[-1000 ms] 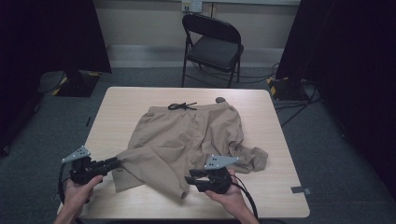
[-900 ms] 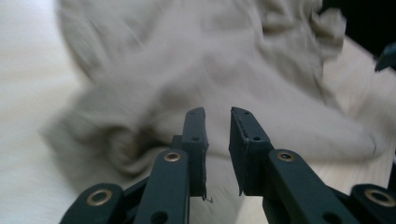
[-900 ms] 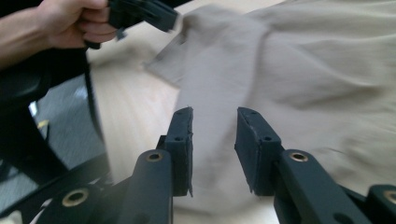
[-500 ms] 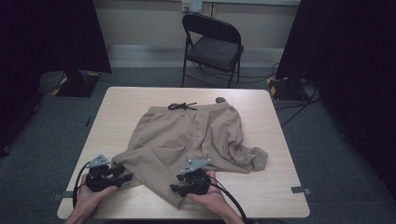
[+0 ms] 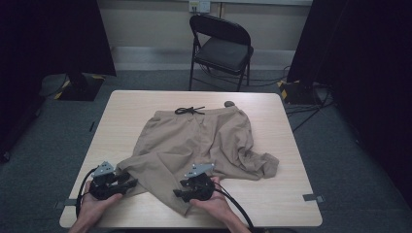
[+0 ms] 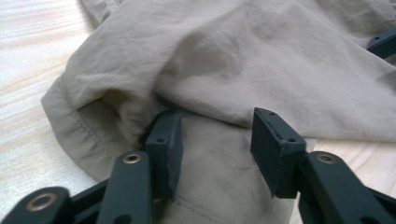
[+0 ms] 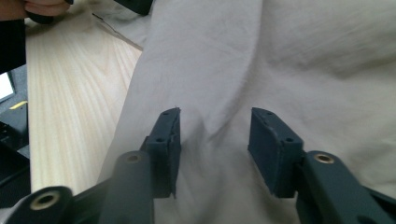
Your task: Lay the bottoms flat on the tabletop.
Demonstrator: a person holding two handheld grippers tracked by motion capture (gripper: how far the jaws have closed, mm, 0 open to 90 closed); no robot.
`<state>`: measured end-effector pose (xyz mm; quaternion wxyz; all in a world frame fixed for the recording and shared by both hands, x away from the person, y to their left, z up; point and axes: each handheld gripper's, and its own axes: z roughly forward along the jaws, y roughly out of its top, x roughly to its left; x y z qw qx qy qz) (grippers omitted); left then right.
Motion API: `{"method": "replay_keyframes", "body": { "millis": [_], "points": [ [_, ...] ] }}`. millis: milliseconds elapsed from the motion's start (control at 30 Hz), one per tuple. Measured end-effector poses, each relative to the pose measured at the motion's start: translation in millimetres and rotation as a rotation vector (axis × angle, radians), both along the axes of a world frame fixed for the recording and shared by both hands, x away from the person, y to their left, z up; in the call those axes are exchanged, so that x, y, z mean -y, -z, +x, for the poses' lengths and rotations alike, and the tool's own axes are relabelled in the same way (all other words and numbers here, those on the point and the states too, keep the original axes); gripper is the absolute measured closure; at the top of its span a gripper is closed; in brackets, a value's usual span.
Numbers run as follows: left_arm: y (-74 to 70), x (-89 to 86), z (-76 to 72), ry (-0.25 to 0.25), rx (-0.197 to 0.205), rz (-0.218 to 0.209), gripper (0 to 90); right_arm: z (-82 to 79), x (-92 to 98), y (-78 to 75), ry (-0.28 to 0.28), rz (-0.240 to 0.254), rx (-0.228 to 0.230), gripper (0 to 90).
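From the high view, tan shorts (image 5: pixel 204 141) lie spread across the middle of the wooden table (image 5: pixel 291 194), waistband and black drawstring (image 5: pixel 189 110) towards the far edge, one leg bunched towards the right edge. The left gripper (image 5: pixel 127 183) and right gripper (image 5: pixel 180 193) sit at the near leg's hem, close to the near edge.

In the left gripper view, the jaws stand apart (having just closed a little), with a fold of the shorts (image 6: pixel 243 70) between them, not pinched.

In the right gripper view, the jaws likewise stand apart over the cloth (image 7: pixel 299 60), having just closed slightly, with bare table (image 7: pixel 70 93) alongside.
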<state>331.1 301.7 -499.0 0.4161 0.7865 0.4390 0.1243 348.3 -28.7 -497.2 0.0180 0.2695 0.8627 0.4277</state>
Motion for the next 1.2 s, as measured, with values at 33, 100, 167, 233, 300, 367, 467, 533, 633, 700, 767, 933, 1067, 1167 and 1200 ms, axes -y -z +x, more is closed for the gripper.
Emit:
{"method": "replay_keyframes", "body": {
  "millis": [33,100,167,233,300,367,467,533,633,700,767,933,1067,1167,1200],
  "points": [
    [-0.2,0.7,-0.3,0.003,0.005,0.014,52.3,-0.2,-1.6,0.7,-0.011,0.007,0.002,65.4],
    [-0.7,1.4,-0.7,0.005,0.026,0.053,55.5,-0.9,-5.1,0.2,-0.029,0.006,0.005,80.6],
    [-0.3,0.7,-1.0,0.002,0.040,0.070,62.8,1.0,-5.8,-2.6,-0.026,0.012,0.014,90.0],
    [-0.1,-2.3,0.0,-0.007,0.036,0.062,70.8,7.0,-1.6,-8.0,0.001,0.041,0.013,90.0],
    [-0.1,-5.0,0.5,-0.011,0.028,0.056,76.4,15.3,5.7,-14.7,0.040,0.070,0.021,90.0],
    [-0.2,-8.2,0.6,-0.005,0.023,0.058,84.0,24.3,14.1,-21.3,0.082,0.093,0.027,90.0],
    [0.3,-12.0,-0.1,0.003,-0.002,0.025,89.9,35.7,22.5,-28.2,0.128,0.106,0.045,90.0],
    [-0.8,-13.6,-0.9,0.008,-0.012,0.032,90.0,42.6,25.6,-30.2,0.144,0.113,0.045,90.0],
    [-0.9,-18.4,-1.1,0.004,-0.022,0.024,90.0,50.7,25.7,-29.2,0.155,0.113,0.040,90.0],
    [-0.9,-23.2,-0.4,-0.013,-0.021,0.025,90.0,54.6,22.2,-26.2,0.154,0.098,0.039,90.0],
    [-0.5,-29.3,0.9,-0.033,-0.022,0.019,89.9,59.6,16.5,-19.7,0.146,0.079,0.021,90.0],
    [2.1,-41.8,4.5,-0.090,-0.026,-0.028,89.0,60.3,5.2,-3.5,0.123,-0.003,0.025,88.3],
    [1.0,-43.1,2.6,-0.060,-0.031,-0.072,84.0,59.5,8.5,-1.9,0.134,-0.027,0.036,77.2],
    [-9.1,-31.5,-2.4,0.005,-0.009,-0.137,83.4,53.4,15.5,-13.8,0.126,-0.002,0.059,68.1],
    [-10.0,-27.7,-2.6,0.022,-0.015,-0.149,82.4,48.2,19.0,-22.2,0.111,0.013,0.074,67.0]
  ]
}}
